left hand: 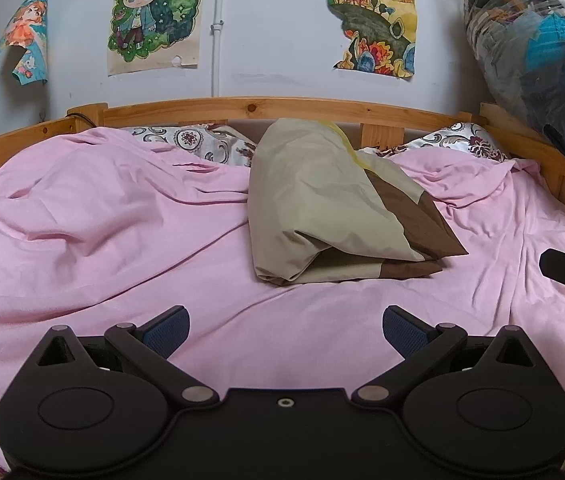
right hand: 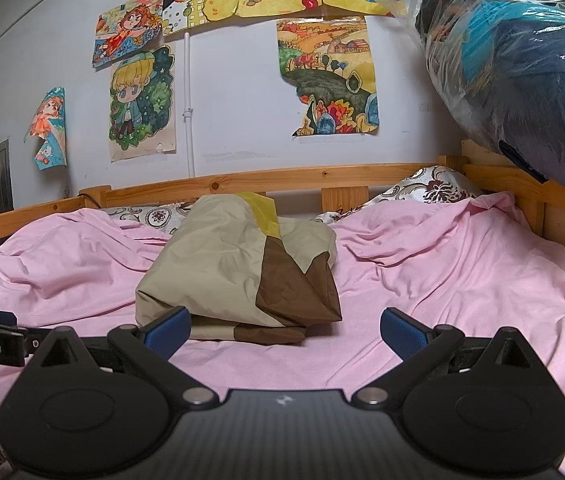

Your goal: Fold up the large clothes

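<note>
While both sets of fingers gape empty, the folded beige-brown cloth (right hand: 238, 268) lies lengthwise ahead on the bed (right hand: 462, 280), nearer the right gripper (right hand: 285, 330) than the left gripper (left hand: 285, 330).

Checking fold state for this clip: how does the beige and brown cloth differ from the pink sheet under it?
The beige and brown cloth is folded into a compact, layered bundle; the pink sheet lies spread across the bed. The bundle has beige, brown and yellow panels; the sheet is plain pink. The bundle's surface looks fairly smooth; the sheet is rumpled with long creases. Neither is gripped: the left tongs and right tongs are open.
</note>
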Action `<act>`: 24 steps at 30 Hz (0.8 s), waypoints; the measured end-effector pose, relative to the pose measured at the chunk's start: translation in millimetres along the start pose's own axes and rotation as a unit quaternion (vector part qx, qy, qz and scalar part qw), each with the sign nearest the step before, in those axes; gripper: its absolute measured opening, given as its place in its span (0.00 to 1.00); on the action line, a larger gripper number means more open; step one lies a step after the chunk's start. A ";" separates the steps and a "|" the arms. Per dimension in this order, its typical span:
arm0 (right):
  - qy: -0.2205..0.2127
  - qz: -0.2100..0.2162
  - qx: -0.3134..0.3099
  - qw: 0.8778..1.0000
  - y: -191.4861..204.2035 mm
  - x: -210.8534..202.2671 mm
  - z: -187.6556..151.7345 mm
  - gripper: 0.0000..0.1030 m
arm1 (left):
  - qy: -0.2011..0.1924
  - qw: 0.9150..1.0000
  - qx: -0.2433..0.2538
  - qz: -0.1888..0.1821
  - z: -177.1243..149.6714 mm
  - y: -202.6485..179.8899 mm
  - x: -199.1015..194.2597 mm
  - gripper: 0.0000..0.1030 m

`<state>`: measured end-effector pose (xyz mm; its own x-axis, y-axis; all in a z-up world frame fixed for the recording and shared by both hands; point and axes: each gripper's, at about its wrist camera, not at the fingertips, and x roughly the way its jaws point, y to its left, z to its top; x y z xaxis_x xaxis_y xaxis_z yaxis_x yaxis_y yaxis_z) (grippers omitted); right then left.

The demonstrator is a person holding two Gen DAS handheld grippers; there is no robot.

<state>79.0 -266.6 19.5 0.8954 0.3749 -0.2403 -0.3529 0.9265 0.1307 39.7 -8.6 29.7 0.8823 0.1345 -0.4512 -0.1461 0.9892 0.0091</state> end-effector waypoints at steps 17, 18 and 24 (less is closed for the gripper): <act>0.000 -0.001 0.001 1.000 -0.3 -0.4 0.1 1.00 | 0.001 1.000 0.000 0.001 0.0 -0.3 0.3 0.99; 0.000 -0.001 0.001 1.000 -0.3 -0.4 0.0 1.00 | 0.001 1.000 0.000 0.001 0.0 -0.4 0.3 0.99; 0.000 -0.001 0.002 1.000 0.1 -0.6 0.0 1.00 | 0.001 1.000 0.000 0.001 0.2 -0.5 0.3 0.99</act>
<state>78.5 -266.7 19.7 0.8963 0.3725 -0.2405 -0.3494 0.9273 0.1341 40.1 -9.1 29.7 0.8814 0.1362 -0.4523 -0.1478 0.9890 0.0098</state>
